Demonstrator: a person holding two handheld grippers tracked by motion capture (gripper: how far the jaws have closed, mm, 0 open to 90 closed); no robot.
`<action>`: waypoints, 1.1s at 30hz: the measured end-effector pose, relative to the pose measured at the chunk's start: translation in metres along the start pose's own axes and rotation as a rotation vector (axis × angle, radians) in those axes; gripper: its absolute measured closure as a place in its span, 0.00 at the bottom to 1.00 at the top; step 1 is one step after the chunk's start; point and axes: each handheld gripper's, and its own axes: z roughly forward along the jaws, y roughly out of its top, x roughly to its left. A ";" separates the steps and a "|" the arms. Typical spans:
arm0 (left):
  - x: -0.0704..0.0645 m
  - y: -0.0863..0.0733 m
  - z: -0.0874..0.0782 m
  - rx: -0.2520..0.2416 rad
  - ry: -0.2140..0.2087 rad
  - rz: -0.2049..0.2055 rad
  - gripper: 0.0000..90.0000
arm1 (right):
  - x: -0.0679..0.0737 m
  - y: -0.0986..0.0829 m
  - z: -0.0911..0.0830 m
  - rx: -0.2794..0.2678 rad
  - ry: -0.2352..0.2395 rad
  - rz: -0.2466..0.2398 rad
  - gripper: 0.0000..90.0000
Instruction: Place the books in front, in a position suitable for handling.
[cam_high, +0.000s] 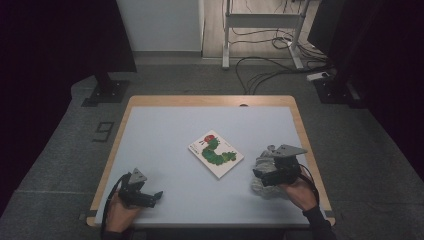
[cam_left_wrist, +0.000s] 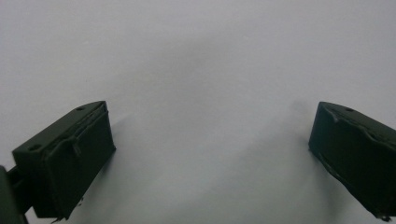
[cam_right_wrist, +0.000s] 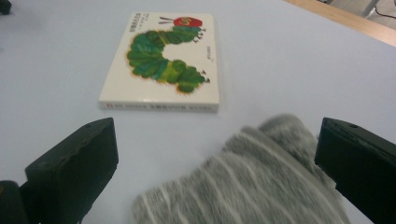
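Observation:
A white picture book (cam_high: 216, 153) with a green caterpillar on its cover lies flat near the middle of the table; the right gripper view has the book (cam_right_wrist: 163, 60) just ahead. A grey striped fuzzy cloth (cam_high: 263, 170) sits at the right, and the cloth (cam_right_wrist: 252, 179) lies under and between the wide-apart jaws of my right gripper (cam_right_wrist: 215, 154), which is open. In the high view the right gripper (cam_high: 276, 170) hovers over the cloth. My left gripper (cam_high: 145, 194) rests near the front left, and its own view has the left gripper (cam_left_wrist: 210, 140) open over bare table.
The pale blue tabletop (cam_high: 165, 130) has a wooden rim (cam_high: 210, 100). Beyond the table, cables (cam_high: 265, 70) and a metal stand (cam_high: 260, 22) are on the floor. A black stand base (cam_high: 105, 90) sits at the far left.

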 end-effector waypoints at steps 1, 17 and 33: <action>0.000 0.000 0.000 0.000 0.000 0.000 0.00 | 0.001 0.003 0.003 0.001 0.009 -0.001 0.00; 0.000 0.000 0.000 0.000 0.000 0.000 0.00 | 0.015 0.033 0.066 0.011 0.040 -0.021 0.00; 0.000 0.000 0.000 0.000 0.000 0.000 0.00 | 0.021 0.040 0.124 0.049 0.032 -0.008 0.00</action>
